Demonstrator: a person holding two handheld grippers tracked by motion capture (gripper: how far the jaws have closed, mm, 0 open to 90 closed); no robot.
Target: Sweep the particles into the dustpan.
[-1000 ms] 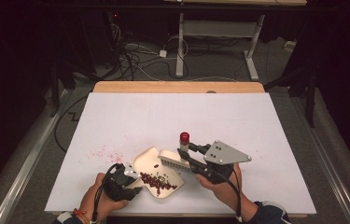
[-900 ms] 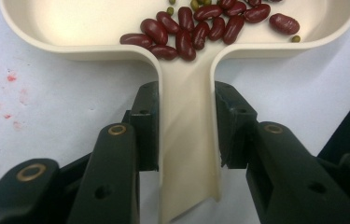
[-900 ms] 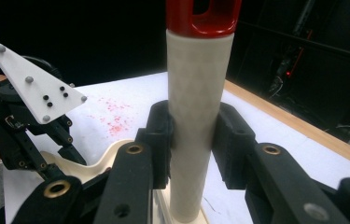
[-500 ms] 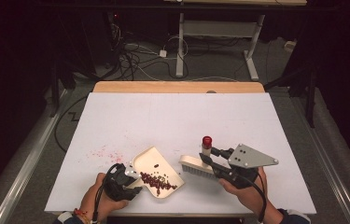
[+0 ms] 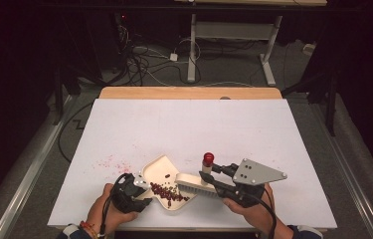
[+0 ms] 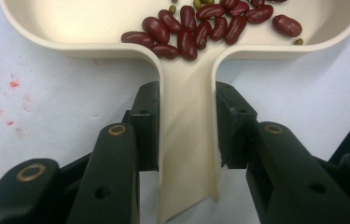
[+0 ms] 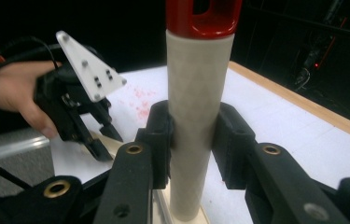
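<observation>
1. The left tool (image 6: 186, 126) is clenched on the flat handle of a cream plastic dustpan (image 6: 70, 23), one black jaw pressed to each edge of the handle.
2. The dustpan lies on the white-topped desk (image 5: 189, 124) near its front edge, just left of centre; in the high view its pan (image 5: 161, 167) reaches up and away from the person's left hand (image 5: 105, 211).
3. Dark red kidney beans (image 6: 186, 30) lie heaped in the pan near the handle's root — a few small green beans (image 6: 172, 8) sit among them.
4. The right tool (image 7: 193, 140) grasps the pale cylindrical handle of a cream hand brush with a red cap (image 7: 203, 16); the handle stands upright between the jaws.
5. In the high view the brush's bristle head (image 5: 194, 185) touches the dustpan's right side, just beside the beans, with the red cap (image 5: 208, 159) above it and the right hand (image 5: 253, 211) behind.
6. Faint red specks (image 5: 112, 160) mark the desk left of the dustpan — apart from it.
7. Cables (image 5: 144, 57) lie tangled on the floor beyond the desk.
</observation>
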